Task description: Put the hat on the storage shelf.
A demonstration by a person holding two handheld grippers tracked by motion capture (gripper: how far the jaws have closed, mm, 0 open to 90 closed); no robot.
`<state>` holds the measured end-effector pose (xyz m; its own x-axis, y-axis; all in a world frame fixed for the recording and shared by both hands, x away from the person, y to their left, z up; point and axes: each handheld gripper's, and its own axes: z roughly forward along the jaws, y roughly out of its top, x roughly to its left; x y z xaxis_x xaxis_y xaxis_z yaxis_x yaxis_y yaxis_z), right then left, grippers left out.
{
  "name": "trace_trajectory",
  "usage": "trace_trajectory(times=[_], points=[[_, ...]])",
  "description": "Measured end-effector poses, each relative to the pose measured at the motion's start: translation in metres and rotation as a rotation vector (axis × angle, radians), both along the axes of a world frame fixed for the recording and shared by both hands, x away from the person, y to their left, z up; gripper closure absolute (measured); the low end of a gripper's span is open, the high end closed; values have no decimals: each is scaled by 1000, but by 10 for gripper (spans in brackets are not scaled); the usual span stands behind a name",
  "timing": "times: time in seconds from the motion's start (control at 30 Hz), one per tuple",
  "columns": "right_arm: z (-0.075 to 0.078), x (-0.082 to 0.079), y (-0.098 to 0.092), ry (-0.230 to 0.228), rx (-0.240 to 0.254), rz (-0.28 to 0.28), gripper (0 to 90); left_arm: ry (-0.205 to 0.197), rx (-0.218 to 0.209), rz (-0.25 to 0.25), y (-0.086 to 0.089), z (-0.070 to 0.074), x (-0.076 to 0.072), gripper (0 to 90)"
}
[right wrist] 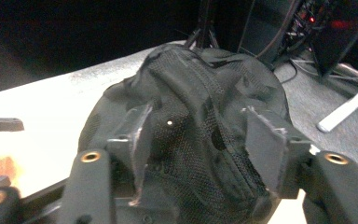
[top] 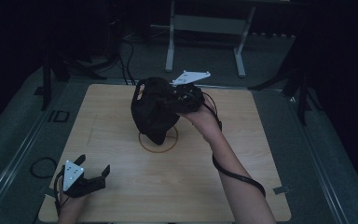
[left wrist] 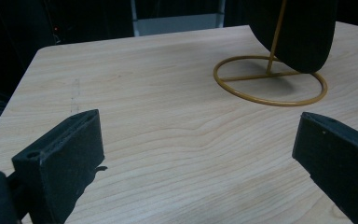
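Note:
A black mesh cap (top: 153, 112) (right wrist: 200, 88) hangs on a gold wire stand with a ring base (top: 144, 144) (left wrist: 270, 100) at the middle of the wooden table (top: 214, 186). My right gripper (top: 168, 99) (right wrist: 200, 137) is at the cap's right side. Its jaws stand apart, with the cap's fabric lying loose between them. My left gripper (top: 94, 164) (left wrist: 196, 144) rests low near the table's front left corner, wide open with nothing in it and pointing toward the stand. The cap's lower edge (left wrist: 303, 37) hangs over the ring in the left gripper view.
A grey metal frame on legs (top: 205, 28) stands on the floor beyond the table. Dark stands and cables (top: 121, 56) lie at the back left, and a cable loop (top: 42, 167) is on the floor by the front left corner.

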<state>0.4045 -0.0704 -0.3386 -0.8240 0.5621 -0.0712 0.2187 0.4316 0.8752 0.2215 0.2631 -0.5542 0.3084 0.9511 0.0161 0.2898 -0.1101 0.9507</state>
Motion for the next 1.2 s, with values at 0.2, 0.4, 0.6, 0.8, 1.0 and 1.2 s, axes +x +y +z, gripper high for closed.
trace_trajectory(times=[0.2, 0.4, 0.6, 0.8, 1.0, 1.2], points=[[0, -2, -10, 12, 36, 1, 290, 2, -4, -3, 0, -1, 1, 24], [-5, -2, -22, 15, 50, 6, 157, 6, -8, -2, 0, -1, 1, 24], [-11, -3, -30, 13, 51, 14, 136, 6, -10, -3, 0, -1, 1, 24], [-16, -5, -40, -14, 42, 0, 135, 6, -11, 0, 0, -1, 0, 24], [-23, -5, -47, -12, 32, -11, 135, 3, -8, 1, 0, -1, 0, 24], [-30, -8, -52, -9, 27, -12, 136, 3, -12, 2, 0, -1, 0, 24]])
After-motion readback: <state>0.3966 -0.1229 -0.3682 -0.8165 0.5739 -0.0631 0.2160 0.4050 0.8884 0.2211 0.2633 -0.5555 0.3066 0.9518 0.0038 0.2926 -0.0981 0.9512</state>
